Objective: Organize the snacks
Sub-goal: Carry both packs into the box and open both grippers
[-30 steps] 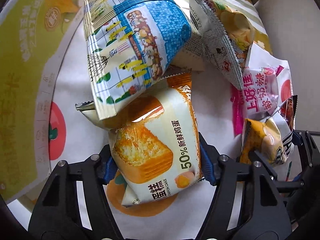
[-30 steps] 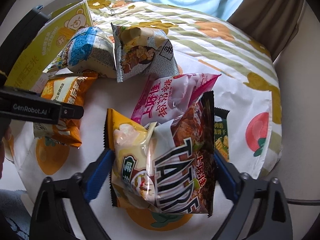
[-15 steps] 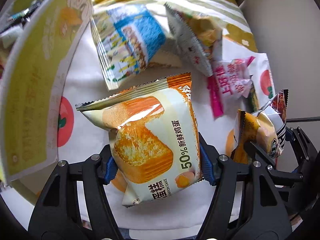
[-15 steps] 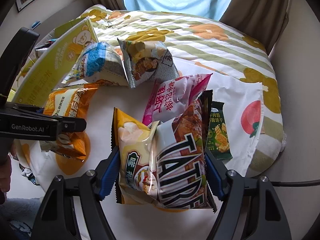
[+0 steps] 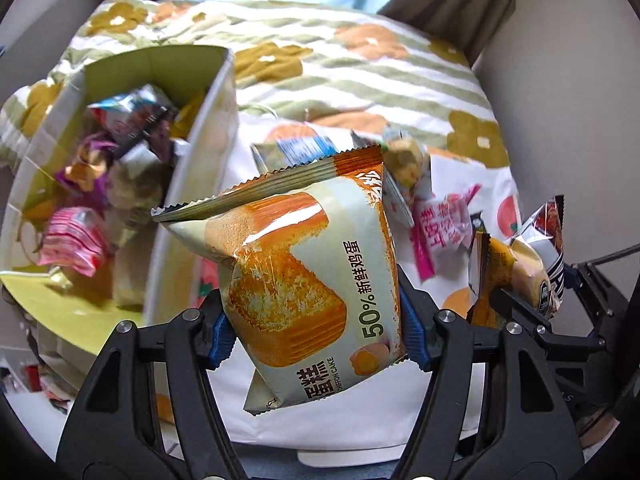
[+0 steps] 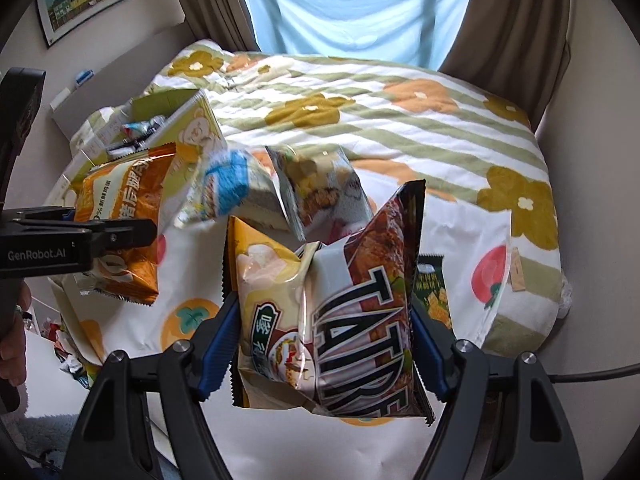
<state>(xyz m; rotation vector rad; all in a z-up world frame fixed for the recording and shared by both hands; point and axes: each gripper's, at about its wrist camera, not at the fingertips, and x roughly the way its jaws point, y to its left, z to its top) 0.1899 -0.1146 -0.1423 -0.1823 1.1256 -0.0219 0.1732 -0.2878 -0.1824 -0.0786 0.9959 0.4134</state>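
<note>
box (image 5: 192, 184) lies up and to the left of the left gripper (image 5: 316, 334), open top showing, already part full of snacks. left gripper is clamped on the cake pack (image 5: 304, 280), long axis running up from the jaws, lifted off the bed (image 5: 360, 60). right gripper (image 6: 326, 354) pinches two bags (image 6: 332, 320) together, farther from the box. left hand is nearer, so its pack likely goes in first.
</note>
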